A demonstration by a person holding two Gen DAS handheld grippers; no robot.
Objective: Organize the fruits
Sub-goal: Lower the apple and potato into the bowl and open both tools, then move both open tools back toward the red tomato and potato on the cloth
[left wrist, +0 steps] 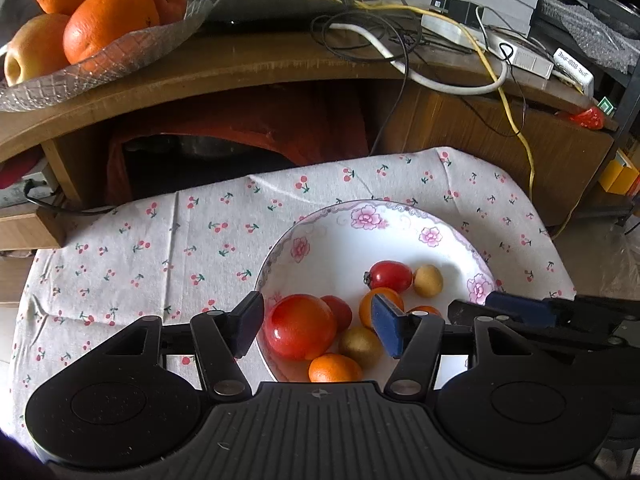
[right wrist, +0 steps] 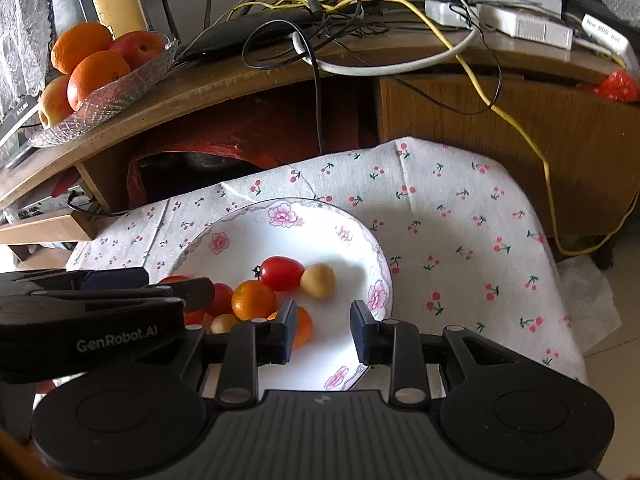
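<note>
A flowered white plate on a cherry-print cloth holds several small fruits: a big red tomato, a red cherry tomato, small oranges and yellowish round fruits. My left gripper hovers open over the plate's near left, with the big tomato between its fingers but untouched. My right gripper is open above the plate's near right, holding nothing; an orange sits just left of its left finger.
A glass dish of large oranges and apples stands on the wooden shelf behind, left. Cables, a router and white boxes crowd the shelf's middle and right. The cloth is bare beside the plate.
</note>
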